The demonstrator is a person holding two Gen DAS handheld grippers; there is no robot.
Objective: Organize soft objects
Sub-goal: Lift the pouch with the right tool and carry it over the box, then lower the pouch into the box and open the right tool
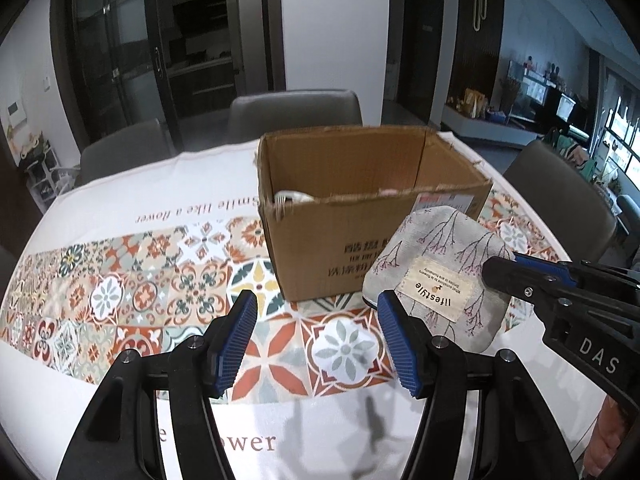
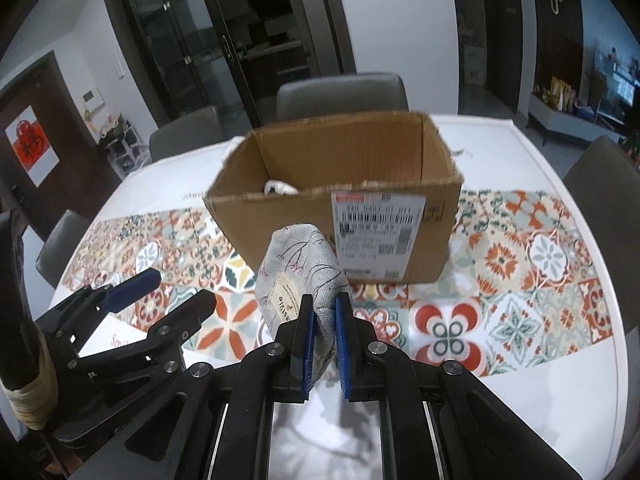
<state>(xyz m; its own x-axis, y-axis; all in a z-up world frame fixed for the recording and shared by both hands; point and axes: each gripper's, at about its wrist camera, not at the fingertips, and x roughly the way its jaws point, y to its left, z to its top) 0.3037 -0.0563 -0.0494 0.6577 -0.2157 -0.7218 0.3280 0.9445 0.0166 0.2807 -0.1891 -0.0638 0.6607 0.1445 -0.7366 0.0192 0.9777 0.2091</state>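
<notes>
Two grippers were up over the table, but only your right gripper [image 2: 323,320] carried anything: its blue pads were pinched nearly together on one edge of the grey fabric pouch [image 2: 298,276], which bunched and stood up above the jaws. Your left gripper [image 1: 316,344] hung about half open with nothing between its pads. The pouch was in the air just short of the cardboard box [image 2: 340,184], whose near wall rose between it and the opening. Held by so thin a fold, it could have slipped free, or its loose body could have snagged that torn rim and dropped onto the patterned tablecloth [image 2: 520,280].
</notes>
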